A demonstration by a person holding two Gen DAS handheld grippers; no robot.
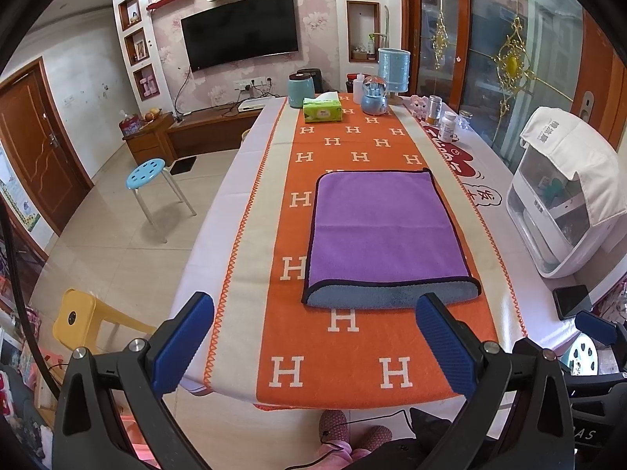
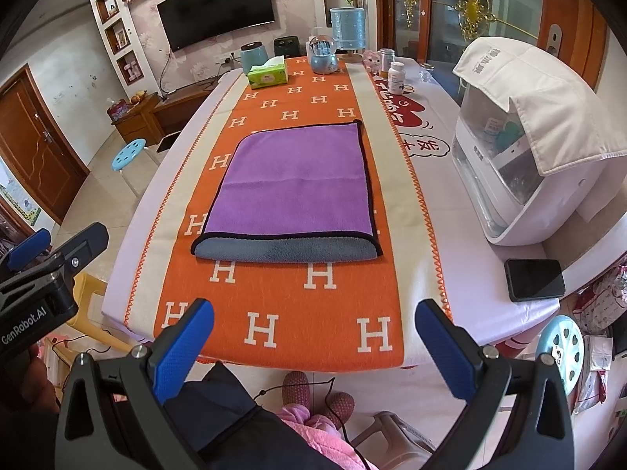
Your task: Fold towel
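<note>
A: Left wrist view first: where is the towel (image 1: 386, 231)?

B: Flat on the orange runner (image 1: 313, 337), middle of the table (image 1: 235, 180). It looks folded once, since the grey underside (image 1: 392, 293) peeps out along the near edge below the purple top layer.

A: Why would that grey strip show?

B: My guess is the top layer stops a bit short of the bottom one, so the fold isn't flush.

A: And the left gripper (image 1: 313, 340)?

B: Jaws spread wide, holding nothing. It hangs over the table's near edge, short of the towel, touching no cloth.

A: The right gripper (image 2: 315, 342)?

B: Same: wide apart, empty, back from the near edge. From its camera the towel (image 2: 292, 184) sits squarely ahead, well apart from the fingers.

A: Why both back and open?

B: I judge they're either done or lining up for another fold; spread jaws suit pinching corners. The near corners are the closest grab.

A: Anything in the way?

B: The phone (image 2: 535, 279) lies to the right and the tissue box (image 2: 267, 73) far off, both clear of the towel.
</note>
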